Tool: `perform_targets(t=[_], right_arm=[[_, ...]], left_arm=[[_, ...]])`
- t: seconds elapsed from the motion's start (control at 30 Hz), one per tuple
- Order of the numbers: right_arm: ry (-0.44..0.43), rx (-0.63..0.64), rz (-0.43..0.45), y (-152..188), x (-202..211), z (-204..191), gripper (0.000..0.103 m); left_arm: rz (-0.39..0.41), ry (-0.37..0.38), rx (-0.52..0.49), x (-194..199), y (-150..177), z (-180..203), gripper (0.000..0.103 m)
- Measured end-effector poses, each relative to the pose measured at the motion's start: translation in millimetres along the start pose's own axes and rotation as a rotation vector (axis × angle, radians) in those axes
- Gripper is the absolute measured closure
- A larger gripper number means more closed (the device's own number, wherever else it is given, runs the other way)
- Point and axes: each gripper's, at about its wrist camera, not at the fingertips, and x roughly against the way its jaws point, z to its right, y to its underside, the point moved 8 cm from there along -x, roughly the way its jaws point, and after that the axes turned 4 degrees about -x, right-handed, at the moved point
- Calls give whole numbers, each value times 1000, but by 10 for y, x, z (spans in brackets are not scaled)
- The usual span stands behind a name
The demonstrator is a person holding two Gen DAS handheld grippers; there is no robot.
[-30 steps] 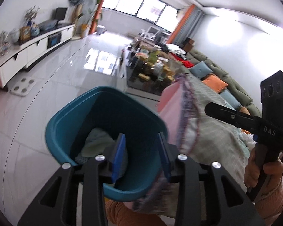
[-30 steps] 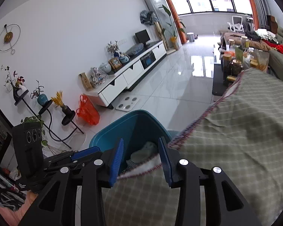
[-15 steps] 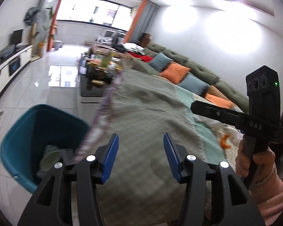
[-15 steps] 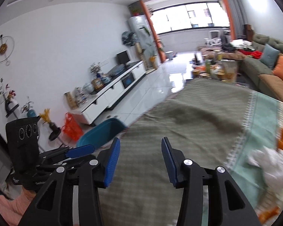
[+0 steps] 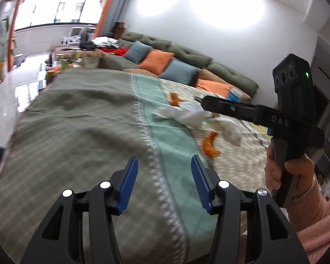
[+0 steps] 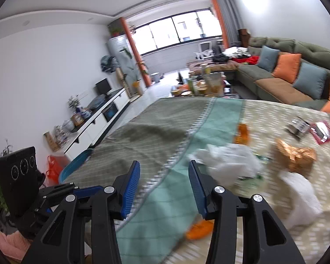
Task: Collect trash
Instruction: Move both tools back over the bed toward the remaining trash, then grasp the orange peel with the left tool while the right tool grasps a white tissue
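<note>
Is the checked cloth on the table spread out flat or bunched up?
Spread out. The checked cloth covers the tabletop with only shallow wrinkles, and the orange peel and white plastic bag lie on top.

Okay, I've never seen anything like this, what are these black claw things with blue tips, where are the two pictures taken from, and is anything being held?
These are not robot arms. A person holds a hand-held black two-finger gripper in each hand, and each carries a wide-angle camera looking forward along its blue-padded fingers.

One picture comes from the left gripper; at its right edge you see the person's hand in a pink sleeve gripping the other tool. The other picture comes from the right gripper.

Both point over a table covered by a green and beige checked cloth. On it lie crumpled white tissue or plastic, orange peel pieces, a crinkled gold wrapper and a red packet. A teal plastic bin shows past the table's edge.

Nothing is held: both grippers stand open with only cloth behind them.
</note>
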Motion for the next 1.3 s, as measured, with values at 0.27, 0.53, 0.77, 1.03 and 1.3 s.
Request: perform_targets(t=[0.27,0.53,0.77,1.03,1.3], right_arm=[[66,-67,37,-2,232,424,56],[91,-114,50,21,323,674,56],[78,-139,40,56,260,787,56],[73,-139,24,15,112,840,56],[89,-121,18,-88,-6,873,56]], left_arm=[[-67,89,-72,-398,-5,414,52],[-130,135,-113,-734,-37,724,52],[-184,141,-110,-937,-15,780,53],[-216,95,-119,-1068,1,783,68],[-207,45,-114,-1094,-33,716,84]])
